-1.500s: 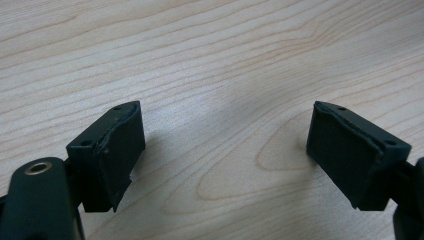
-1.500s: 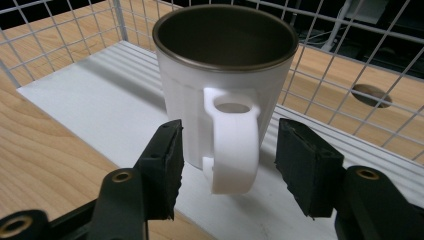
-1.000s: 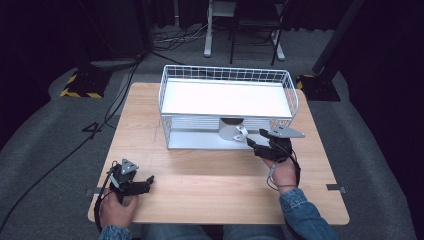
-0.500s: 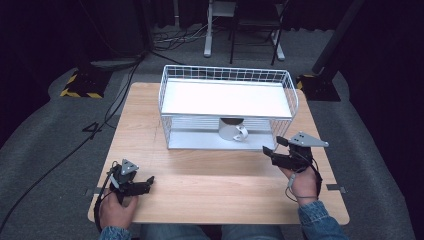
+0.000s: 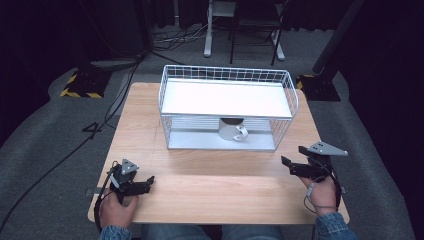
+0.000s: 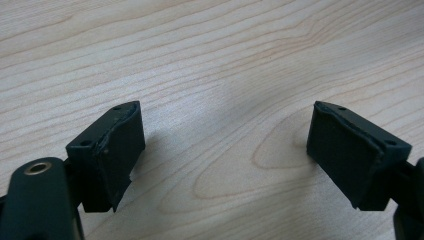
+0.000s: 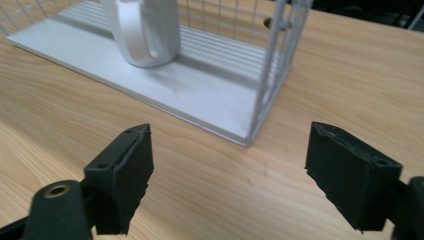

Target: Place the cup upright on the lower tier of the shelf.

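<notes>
One sign is showing in the high view: a large dark figure "4" [image 5: 95,129] is lying on the grey carpeted floor [image 5: 45,150], just off the left edge of the light wooden surface [image 5: 210,185]. Black-and-yellow hazard stripes [image 5: 79,86] are edging a dark base plate on the floor farther back on the left, carrying no words. Nothing else readable is appearing anywhere.

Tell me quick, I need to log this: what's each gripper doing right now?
Left gripper: open, nothing between its jaws, over bare table.
Right gripper: open, holding nothing; jaws have just been opening, near the rack.
</notes>
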`<action>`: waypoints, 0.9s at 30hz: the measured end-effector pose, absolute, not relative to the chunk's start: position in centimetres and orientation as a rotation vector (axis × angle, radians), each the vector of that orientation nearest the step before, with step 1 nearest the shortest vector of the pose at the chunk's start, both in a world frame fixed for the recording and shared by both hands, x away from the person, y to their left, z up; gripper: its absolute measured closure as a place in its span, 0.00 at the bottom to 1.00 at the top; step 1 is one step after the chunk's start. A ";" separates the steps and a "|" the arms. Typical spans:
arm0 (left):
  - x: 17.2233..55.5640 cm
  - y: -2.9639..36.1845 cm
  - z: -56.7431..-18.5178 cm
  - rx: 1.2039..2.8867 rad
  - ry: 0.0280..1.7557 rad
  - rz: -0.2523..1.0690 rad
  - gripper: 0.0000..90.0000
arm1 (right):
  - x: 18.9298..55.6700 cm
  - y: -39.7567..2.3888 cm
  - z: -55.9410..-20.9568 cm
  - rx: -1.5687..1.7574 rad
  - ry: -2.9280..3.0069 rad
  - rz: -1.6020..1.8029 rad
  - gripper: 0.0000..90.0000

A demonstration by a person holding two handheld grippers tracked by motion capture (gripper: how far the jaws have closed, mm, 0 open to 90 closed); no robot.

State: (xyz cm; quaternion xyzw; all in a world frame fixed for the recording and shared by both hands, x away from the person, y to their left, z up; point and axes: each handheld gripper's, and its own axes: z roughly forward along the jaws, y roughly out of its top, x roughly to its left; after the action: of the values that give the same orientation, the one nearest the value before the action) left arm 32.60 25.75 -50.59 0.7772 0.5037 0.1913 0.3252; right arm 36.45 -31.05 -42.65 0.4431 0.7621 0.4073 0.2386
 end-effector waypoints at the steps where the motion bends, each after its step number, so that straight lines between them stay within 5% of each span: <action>1: 32.6 25.7 -50.6 2.037 1.321 0.501 0.18 | 36.4 -31.4 -42.8 1.230 2.085 1.107 0.19; 27: 32.6 25.7 -50.6 2.037 1.321 0.501 0.18 | 35.8 -35.9 -48.9 1.473 2.186 0.895 0.17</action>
State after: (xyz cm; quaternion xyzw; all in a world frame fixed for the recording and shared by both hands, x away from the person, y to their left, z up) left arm 32.60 25.75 -50.59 0.7772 0.5038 0.1911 0.3251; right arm 35.82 -35.90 -48.90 0.5205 0.7729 0.3162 0.1780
